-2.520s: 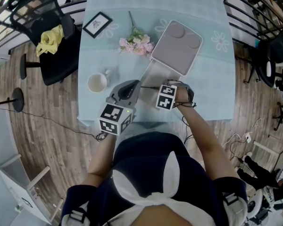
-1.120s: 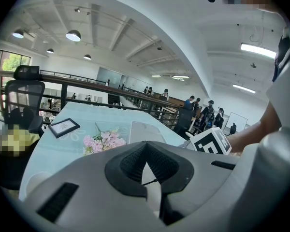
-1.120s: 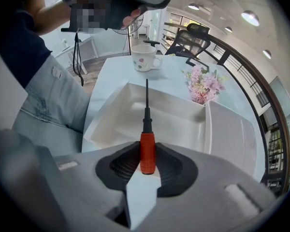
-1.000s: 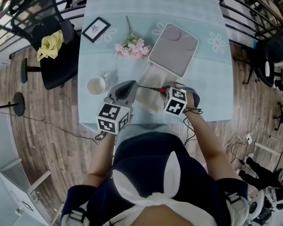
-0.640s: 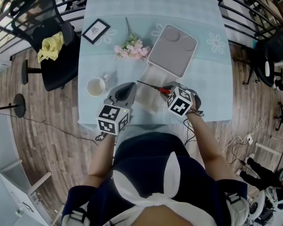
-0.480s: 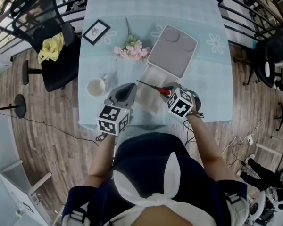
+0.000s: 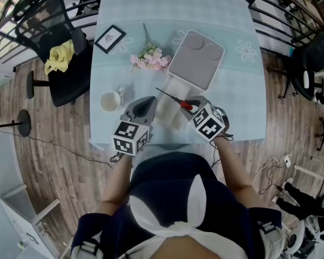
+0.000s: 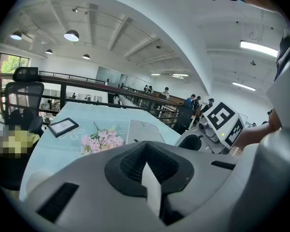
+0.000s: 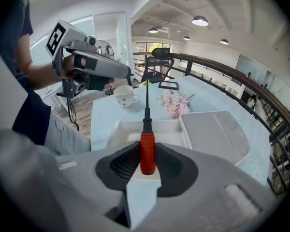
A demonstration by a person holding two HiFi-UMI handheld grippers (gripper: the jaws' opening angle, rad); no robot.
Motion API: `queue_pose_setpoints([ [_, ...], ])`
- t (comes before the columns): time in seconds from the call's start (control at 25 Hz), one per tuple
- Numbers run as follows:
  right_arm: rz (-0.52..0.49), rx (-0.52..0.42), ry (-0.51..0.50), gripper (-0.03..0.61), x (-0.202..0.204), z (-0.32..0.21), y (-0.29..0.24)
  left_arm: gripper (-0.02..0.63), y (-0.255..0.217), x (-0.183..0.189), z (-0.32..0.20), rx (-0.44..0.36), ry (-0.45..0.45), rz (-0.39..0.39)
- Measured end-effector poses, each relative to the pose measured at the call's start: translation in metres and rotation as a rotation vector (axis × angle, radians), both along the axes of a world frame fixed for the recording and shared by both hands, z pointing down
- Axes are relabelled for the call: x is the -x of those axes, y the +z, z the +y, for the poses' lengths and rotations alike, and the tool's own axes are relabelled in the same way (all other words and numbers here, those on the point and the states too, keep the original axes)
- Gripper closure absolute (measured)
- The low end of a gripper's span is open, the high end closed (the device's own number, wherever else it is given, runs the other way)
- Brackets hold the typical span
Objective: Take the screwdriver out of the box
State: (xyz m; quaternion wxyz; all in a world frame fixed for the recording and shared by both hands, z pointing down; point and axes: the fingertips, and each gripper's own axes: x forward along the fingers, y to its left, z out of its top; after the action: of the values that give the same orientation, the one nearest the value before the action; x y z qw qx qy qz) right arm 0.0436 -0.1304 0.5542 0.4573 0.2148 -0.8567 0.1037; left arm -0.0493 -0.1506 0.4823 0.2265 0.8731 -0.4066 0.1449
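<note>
A screwdriver [image 7: 184,104] with a red handle [image 9: 147,151] and a thin dark shaft is held above the open white box [image 7: 169,110]. My right gripper [image 7: 192,105] is shut on the handle; the shaft points away from me over the box [image 9: 130,128]. The grey lid [image 7: 196,59] lies flat on the table beyond the box. My left gripper [image 7: 145,103] hovers at the box's left side, jaws together with nothing between them. In the left gripper view its jaws [image 8: 147,161] fill the lower frame, and the right gripper's marker cube [image 8: 224,122] shows to the right.
A white cup [image 7: 110,99] stands left of the box. Pink flowers [image 7: 149,60] and a small picture frame [image 7: 110,38] lie farther back on the pale blue table [image 7: 237,101]. A black chair [image 7: 56,53] with a yellow cloth stands to the left, railings behind.
My right gripper has lifted out of the box with the screwdriver and rolled, so the shaft now slants toward the far left. The left gripper has stayed put.
</note>
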Motion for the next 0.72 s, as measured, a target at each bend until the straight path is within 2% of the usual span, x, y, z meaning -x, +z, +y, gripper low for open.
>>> queue_pose_setpoints([
  [0.16,-0.057,-0.01,0.037,0.482,0.002,-0.002,-0.01,0.598,-0.001,-0.002,0.0,0.001,0.001,-0.004],
  [0.36,-0.18,0.015,0.107,0.482,0.007,0.002,-0.024,0.598,-0.003,-0.002,0.002,-0.001,0.0,-0.007],
  [0.72,-0.303,0.001,0.172,0.482,0.013,-0.003,-0.05,0.598,-0.003,-0.005,0.006,-0.001,0.006,-0.008],
])
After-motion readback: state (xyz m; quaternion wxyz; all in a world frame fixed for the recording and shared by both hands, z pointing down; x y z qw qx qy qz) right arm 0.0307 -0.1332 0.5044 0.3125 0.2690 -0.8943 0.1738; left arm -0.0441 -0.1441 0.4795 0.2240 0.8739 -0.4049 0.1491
